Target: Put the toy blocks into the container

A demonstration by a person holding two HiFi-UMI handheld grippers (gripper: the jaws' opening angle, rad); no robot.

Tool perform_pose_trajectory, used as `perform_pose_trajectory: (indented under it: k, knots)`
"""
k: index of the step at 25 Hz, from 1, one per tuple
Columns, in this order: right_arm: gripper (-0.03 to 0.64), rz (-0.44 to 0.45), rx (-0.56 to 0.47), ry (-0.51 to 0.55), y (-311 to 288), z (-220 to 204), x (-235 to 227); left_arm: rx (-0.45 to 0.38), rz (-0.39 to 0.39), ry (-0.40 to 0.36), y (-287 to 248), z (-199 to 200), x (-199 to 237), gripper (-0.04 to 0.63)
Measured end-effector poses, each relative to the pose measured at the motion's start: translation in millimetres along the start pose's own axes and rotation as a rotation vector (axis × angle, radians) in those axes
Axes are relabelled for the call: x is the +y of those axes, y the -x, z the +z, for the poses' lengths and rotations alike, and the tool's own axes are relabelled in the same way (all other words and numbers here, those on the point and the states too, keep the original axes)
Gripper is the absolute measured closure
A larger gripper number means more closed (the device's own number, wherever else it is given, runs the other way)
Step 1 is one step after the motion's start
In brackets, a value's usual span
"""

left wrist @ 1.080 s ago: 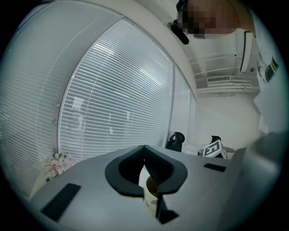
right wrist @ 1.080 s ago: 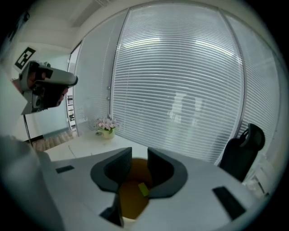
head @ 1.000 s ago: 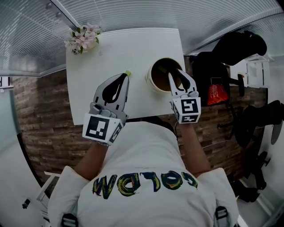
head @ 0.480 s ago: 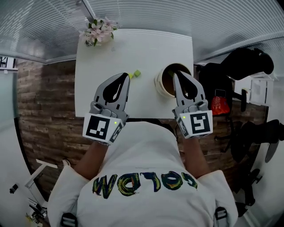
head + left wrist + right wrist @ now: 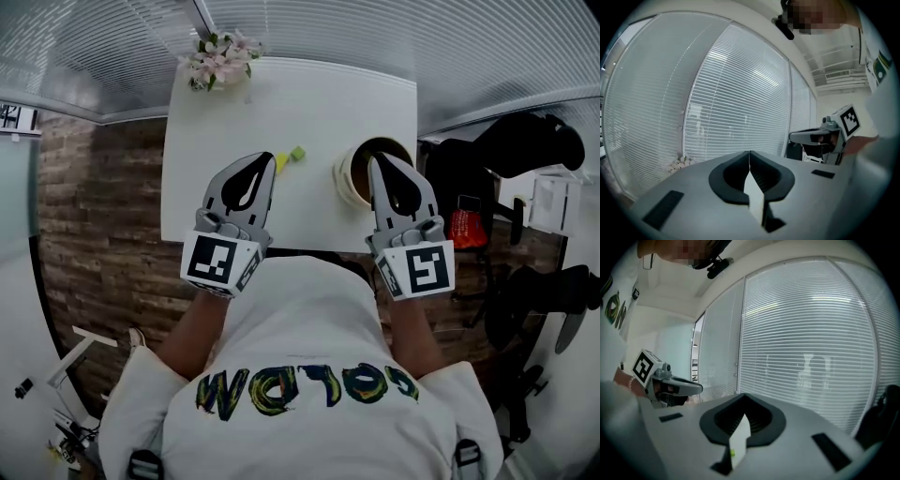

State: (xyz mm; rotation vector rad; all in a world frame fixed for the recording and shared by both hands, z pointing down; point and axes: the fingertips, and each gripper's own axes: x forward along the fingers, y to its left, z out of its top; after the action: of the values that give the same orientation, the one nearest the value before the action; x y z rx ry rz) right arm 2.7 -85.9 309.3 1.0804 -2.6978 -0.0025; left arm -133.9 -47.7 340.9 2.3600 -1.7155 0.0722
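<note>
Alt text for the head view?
A person holds a left gripper and right gripper, both shut and empty, over a white table; the right, just closed, is above a round brown container. A yellow toy block and green toy block lie nearby.

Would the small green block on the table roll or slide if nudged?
The green block looks flat-faced, so it probably slides rather than rolls on the smooth white table. Small, so likely light and easily knocked away.
</note>
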Motion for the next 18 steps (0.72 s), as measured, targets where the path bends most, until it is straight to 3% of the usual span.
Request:
perform_pose_trajectory:
  k: [6, 18]
  knots:
    - [0.607, 0.014, 0.013, -0.008, -5, -4, 2, 0.071, -0.036, 0.025, -15, -35, 5, 0.574]
    - [0.607, 0.02, 0.035, -0.011, -13, -19, -2, 0.239, -0.077, 0.0, -45, -119, 16, 0.462]
